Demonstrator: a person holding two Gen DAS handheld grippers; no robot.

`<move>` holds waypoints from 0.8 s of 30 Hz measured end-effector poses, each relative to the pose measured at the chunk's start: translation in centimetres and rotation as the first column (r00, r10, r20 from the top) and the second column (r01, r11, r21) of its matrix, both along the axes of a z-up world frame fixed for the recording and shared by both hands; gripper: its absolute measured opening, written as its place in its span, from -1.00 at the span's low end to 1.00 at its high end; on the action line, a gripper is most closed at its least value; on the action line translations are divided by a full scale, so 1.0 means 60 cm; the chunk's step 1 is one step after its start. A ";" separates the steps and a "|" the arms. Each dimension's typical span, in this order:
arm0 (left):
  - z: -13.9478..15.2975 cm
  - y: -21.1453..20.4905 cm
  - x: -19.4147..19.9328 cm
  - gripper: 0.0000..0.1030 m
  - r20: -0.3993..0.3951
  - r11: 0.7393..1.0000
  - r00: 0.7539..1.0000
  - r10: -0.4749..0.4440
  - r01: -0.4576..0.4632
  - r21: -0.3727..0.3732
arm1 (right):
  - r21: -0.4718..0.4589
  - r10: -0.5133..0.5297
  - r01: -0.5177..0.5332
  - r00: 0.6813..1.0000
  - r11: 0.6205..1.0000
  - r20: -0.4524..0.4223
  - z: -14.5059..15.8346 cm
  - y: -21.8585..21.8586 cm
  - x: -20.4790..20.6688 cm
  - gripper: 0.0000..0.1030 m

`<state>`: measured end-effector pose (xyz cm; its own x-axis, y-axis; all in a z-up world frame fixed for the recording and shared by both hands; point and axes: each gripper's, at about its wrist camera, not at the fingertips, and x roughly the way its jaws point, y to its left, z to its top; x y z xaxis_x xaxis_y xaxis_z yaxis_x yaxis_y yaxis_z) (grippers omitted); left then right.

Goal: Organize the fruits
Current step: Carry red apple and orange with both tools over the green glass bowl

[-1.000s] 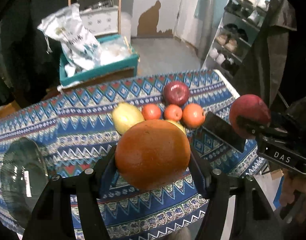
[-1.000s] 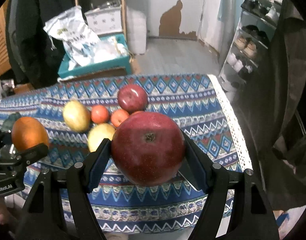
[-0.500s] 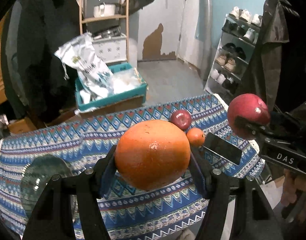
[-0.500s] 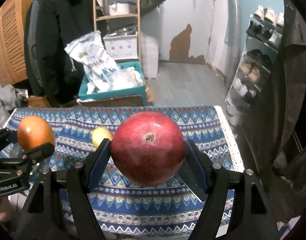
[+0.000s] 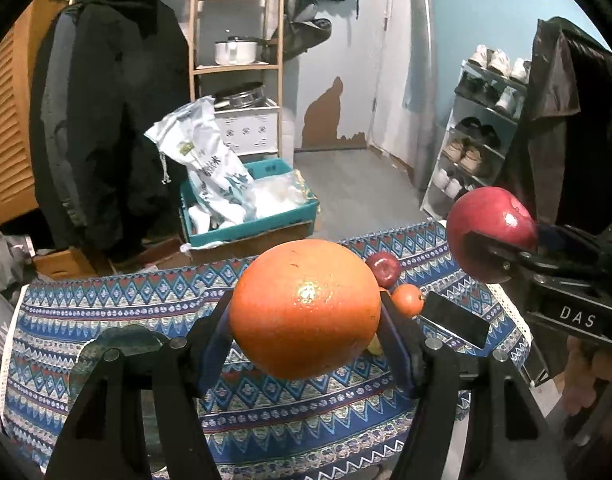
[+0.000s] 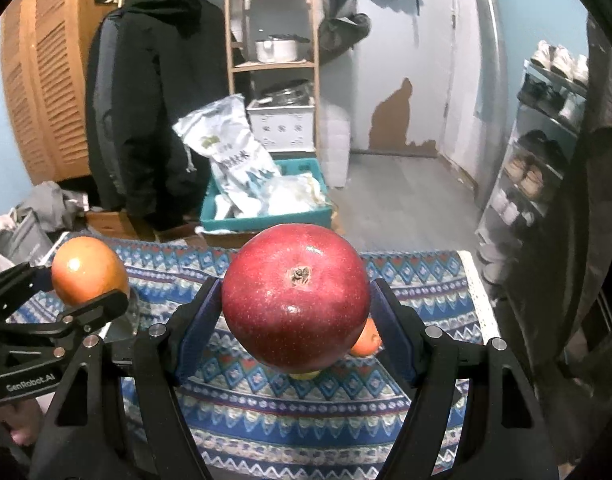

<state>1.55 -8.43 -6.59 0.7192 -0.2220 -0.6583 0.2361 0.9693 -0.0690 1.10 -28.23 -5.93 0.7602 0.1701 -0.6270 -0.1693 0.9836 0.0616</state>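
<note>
My left gripper (image 5: pixel 306 312) is shut on a large orange (image 5: pixel 304 307) and holds it well above the patterned tablecloth (image 5: pixel 106 304). My right gripper (image 6: pixel 296 300) is shut on a big red apple (image 6: pixel 296 298), also held high. Each held fruit shows in the other view: the apple (image 5: pixel 491 232) at right, the orange (image 6: pixel 88 270) at left. On the cloth behind lie a second red apple (image 5: pixel 383 268) and a small orange (image 5: pixel 405 300); a small orange (image 6: pixel 367 338) peeks out behind the held apple. A glass bowl (image 5: pixel 118 344) sits on the cloth at left.
Beyond the table stand a teal crate (image 5: pixel 246 200) with white bags, a wooden shelf (image 5: pixel 238 60) with pots, a hanging black coat (image 5: pixel 106 120) and a shoe rack (image 5: pixel 477 128) at right. The cloth's lace edge (image 6: pixel 477 280) marks the table's right side.
Both grippers have risen and tilted up with their fruits. The table and the fruit pile have dropped lower in both views and more of the room shows.
</note>
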 end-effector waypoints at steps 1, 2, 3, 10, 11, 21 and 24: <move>0.000 0.007 0.002 0.33 -0.002 1.000 1.000 0.005 -0.005 -0.004 | 0.002 0.009 -0.009 1.000 1.000 0.002 0.003 0.009 0.002 0.45; 0.001 0.012 0.002 0.33 -0.002 1.000 1.000 0.010 -0.010 -0.008 | 0.003 0.016 -0.016 1.000 1.000 0.003 0.005 0.016 0.004 0.45; 0.003 0.019 0.003 0.33 -0.001 1.000 1.000 0.017 -0.017 -0.013 | 0.004 0.025 -0.025 1.000 1.000 0.004 0.006 0.024 0.006 0.45; 0.009 0.060 0.001 0.33 0.008 0.998 0.998 0.065 -0.065 -0.018 | 0.005 0.076 -0.076 0.997 0.997 0.001 0.014 0.080 0.022 0.45; 0.009 0.068 0.002 0.33 0.007 0.997 0.997 0.074 -0.073 -0.022 | 0.005 0.084 -0.084 0.996 0.996 0.002 0.015 0.089 0.024 0.45; 0.005 0.141 0.001 0.33 -0.002 0.987 0.987 0.159 -0.159 -0.029 | 0.026 0.145 -0.145 0.989 0.989 -0.014 0.019 0.167 0.051 0.45; -0.001 0.166 0.001 0.33 -0.015 0.981 0.982 0.190 -0.190 -0.033 | 0.023 0.163 -0.162 0.986 0.986 -0.023 0.015 0.192 0.060 0.45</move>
